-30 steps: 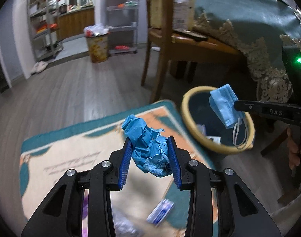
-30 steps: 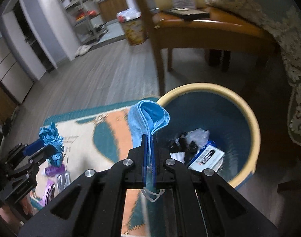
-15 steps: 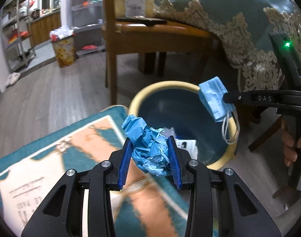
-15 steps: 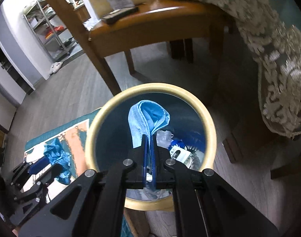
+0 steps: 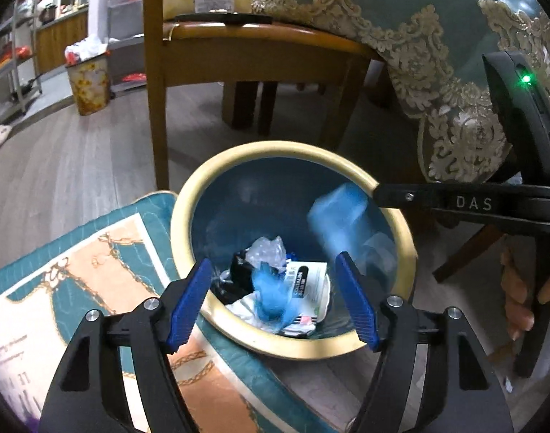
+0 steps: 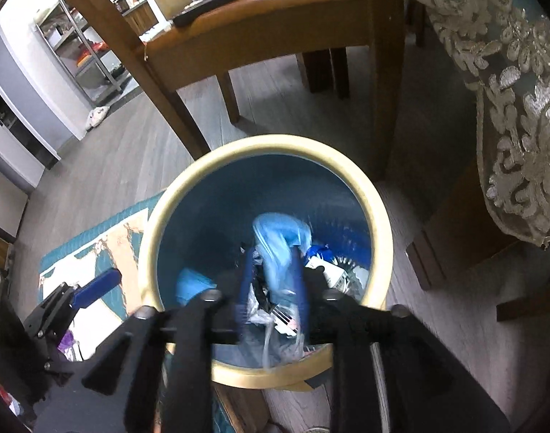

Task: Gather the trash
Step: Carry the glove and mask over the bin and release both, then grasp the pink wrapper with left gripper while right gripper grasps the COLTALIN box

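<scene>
Rug (image 5: 94, 252): on the floor, touching the bin's left side.
Bin (image 5: 188, 195): cream rim, blue inside, beside the chair (image 5: 246, 47).
Left hand-held gripper (image 5: 275, 301): above the bin's near rim, fingers wide apart, empty.
Right hand-held gripper (image 6: 271, 288): over the bin's mouth, fingers parted, blurred.
Face mask (image 6: 280, 238): blurred, inside the bin's mouth.
Blue wad (image 5: 271, 296): inside the bin, on the litter.

Bin (image 5: 368, 180) between rug (image 5: 94, 252) and tablecloth (image 5: 437, 83), before chair (image 5: 246, 43).
</scene>
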`<action>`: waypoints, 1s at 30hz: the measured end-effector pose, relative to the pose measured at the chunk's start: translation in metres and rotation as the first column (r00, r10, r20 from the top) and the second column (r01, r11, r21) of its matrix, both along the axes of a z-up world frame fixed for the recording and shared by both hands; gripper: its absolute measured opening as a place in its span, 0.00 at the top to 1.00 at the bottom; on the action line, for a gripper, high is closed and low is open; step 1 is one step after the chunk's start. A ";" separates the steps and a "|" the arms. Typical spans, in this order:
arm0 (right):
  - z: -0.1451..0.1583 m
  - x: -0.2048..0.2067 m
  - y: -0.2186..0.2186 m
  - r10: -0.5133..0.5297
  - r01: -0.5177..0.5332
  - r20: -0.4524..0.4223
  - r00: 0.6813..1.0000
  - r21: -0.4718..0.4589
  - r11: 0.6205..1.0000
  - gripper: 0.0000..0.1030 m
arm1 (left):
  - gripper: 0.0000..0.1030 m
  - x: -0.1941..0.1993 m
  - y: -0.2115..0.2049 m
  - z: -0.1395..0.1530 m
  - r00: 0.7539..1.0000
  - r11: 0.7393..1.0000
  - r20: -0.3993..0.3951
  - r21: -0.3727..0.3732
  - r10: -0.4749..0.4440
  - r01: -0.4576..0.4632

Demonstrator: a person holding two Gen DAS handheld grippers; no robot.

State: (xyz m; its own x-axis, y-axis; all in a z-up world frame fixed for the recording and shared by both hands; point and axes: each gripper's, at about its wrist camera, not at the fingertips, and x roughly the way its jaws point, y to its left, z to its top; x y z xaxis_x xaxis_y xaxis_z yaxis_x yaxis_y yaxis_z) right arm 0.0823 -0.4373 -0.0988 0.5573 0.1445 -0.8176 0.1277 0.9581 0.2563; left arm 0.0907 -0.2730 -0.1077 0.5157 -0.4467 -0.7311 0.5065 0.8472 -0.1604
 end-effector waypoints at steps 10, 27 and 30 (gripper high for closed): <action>0.014 0.000 0.017 0.023 -0.022 0.035 0.999 -0.031 0.999 0.56 | 0.30 -0.010 0.042 0.023 0.997 0.997 0.031 0.009 0.075 -0.076; 0.036 -0.019 0.120 0.200 -0.194 0.078 0.977 -0.080 0.978 0.14 | 0.18 -0.070 0.176 0.080 0.946 0.951 0.139 0.067 0.292 -0.303; 0.030 -0.028 0.146 0.241 -0.235 0.063 0.969 -0.087 0.968 0.13 | 0.17 -0.087 0.206 0.078 0.929 0.931 0.133 0.072 0.345 -0.357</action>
